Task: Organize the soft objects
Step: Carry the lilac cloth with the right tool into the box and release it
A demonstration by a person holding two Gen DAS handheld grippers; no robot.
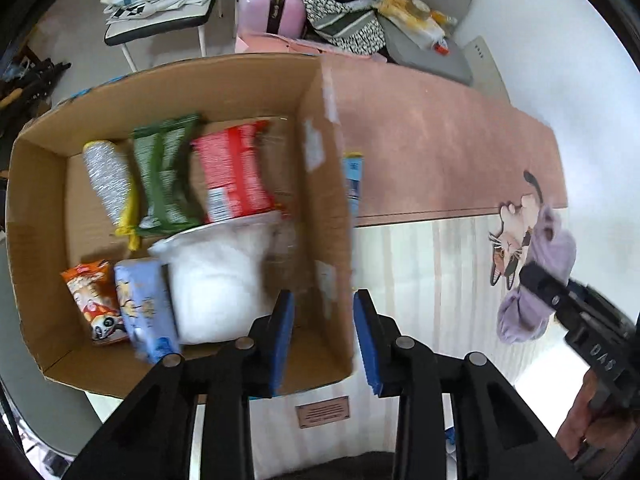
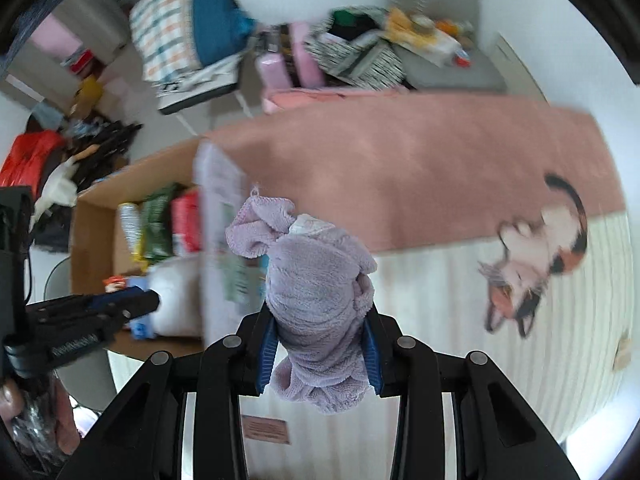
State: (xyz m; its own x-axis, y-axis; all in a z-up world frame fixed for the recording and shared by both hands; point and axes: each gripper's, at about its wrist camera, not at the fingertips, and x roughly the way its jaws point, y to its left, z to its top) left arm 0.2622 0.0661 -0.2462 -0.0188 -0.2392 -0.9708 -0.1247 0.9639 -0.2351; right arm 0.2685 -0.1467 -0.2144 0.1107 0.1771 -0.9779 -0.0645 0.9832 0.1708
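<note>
My right gripper [image 2: 320, 344] is shut on a lilac fleece cloth [image 2: 316, 292], held in the air to the right of an open cardboard box [image 2: 92, 216]; the cloth also shows in the left wrist view [image 1: 536, 280]. My left gripper [image 1: 324, 336] is open and empty, straddling the box's right wall [image 1: 324, 184]. The box holds a white fluffy bag [image 1: 216, 280], a red packet [image 1: 234, 172], a green packet [image 1: 166, 172], a silver pack [image 1: 106, 180], a blue pack [image 1: 146, 304] and an orange packet [image 1: 92, 300].
The box stands on a pink and cream mat [image 1: 420, 136] with a cat picture [image 2: 532, 256]. Behind the mat are a pink suitcase [image 1: 268, 4], a patterned bag [image 1: 344, 12], a grey seat [image 1: 432, 40] and a chair with pillows [image 1: 160, 4].
</note>
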